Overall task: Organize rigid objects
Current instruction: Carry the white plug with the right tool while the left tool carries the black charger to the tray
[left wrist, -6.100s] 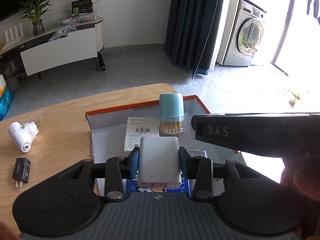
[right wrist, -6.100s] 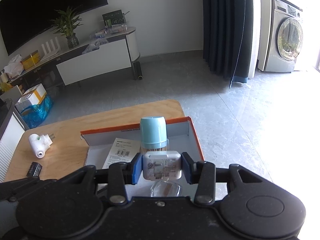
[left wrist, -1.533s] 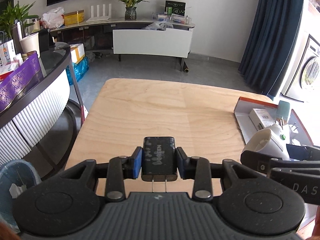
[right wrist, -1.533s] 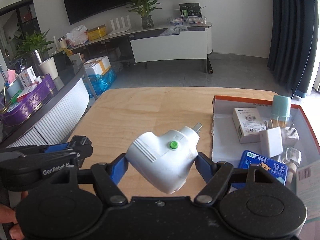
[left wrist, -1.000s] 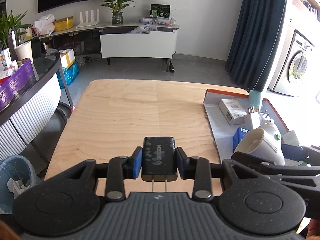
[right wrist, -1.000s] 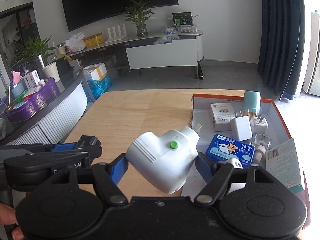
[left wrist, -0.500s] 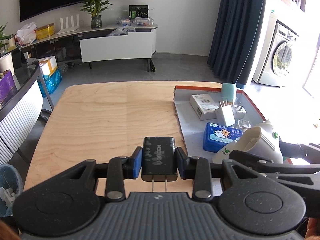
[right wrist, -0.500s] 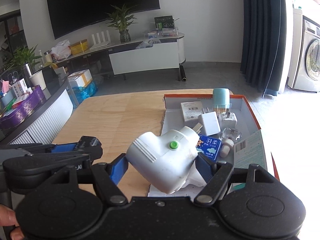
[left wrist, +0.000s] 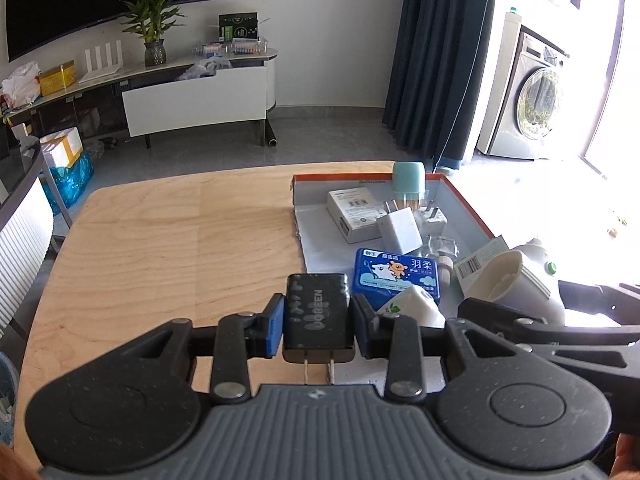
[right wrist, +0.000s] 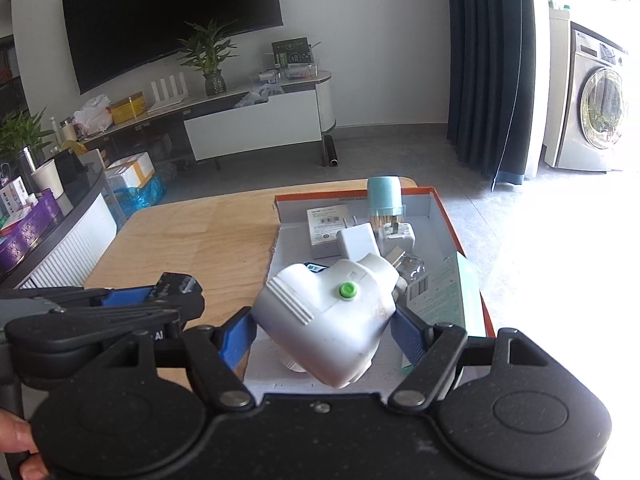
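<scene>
Both claws have swung over toward the box (left wrist: 460, 194): left claw (left wrist: 318, 316) clamps the charger (left wrist: 318, 312), right claw (right wrist: 324, 328) the adapter (right wrist: 328, 312); release remains.

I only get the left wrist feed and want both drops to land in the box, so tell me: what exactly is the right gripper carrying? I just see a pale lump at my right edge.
Observer: The right gripper is shut on a white plug adapter with a green button on its upper face.
Operator: Is it over the box yet?
Observer: Yes, it hangs above the near end of the orange-rimmed box, which the adapter partly hides.
Operator: Anything right of it that I miss?
Observer: A pale green carton with a barcode leans along the box's right wall.
Operator: And my own load?
Observer: From the right wrist only the left gripper's dark tip shows, over the bare wooden table left of the box.
</scene>
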The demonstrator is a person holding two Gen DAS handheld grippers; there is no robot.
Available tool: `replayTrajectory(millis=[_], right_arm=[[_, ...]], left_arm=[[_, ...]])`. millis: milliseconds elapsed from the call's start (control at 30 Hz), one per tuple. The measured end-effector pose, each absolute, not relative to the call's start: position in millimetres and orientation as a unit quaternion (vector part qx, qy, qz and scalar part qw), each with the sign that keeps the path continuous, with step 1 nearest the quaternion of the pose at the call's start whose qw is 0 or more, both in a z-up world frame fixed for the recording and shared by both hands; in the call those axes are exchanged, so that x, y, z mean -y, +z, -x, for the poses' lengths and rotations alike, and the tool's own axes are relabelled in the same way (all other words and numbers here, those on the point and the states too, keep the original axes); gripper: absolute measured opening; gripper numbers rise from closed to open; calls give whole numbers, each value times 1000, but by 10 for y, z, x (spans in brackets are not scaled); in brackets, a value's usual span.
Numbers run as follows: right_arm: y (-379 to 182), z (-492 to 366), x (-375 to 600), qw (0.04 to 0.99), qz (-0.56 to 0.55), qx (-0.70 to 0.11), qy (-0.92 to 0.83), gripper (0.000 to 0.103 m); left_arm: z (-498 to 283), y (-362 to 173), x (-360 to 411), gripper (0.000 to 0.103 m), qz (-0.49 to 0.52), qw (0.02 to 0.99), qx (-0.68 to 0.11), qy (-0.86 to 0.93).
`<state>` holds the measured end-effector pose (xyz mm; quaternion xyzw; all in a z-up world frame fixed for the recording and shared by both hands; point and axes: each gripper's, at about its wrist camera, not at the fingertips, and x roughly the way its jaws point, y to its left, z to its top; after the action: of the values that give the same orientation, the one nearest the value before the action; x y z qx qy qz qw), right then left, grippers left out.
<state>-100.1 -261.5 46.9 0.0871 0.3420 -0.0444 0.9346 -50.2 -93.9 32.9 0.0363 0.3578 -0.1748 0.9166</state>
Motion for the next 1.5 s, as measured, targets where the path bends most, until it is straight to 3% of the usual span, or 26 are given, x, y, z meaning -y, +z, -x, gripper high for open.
replayTrajectory(millis=[1500], right_arm=[[407, 607, 3340, 927, -91, -357, -73, 88]], left_arm=[[318, 251, 1582, 36, -57, 899, -377, -215]])
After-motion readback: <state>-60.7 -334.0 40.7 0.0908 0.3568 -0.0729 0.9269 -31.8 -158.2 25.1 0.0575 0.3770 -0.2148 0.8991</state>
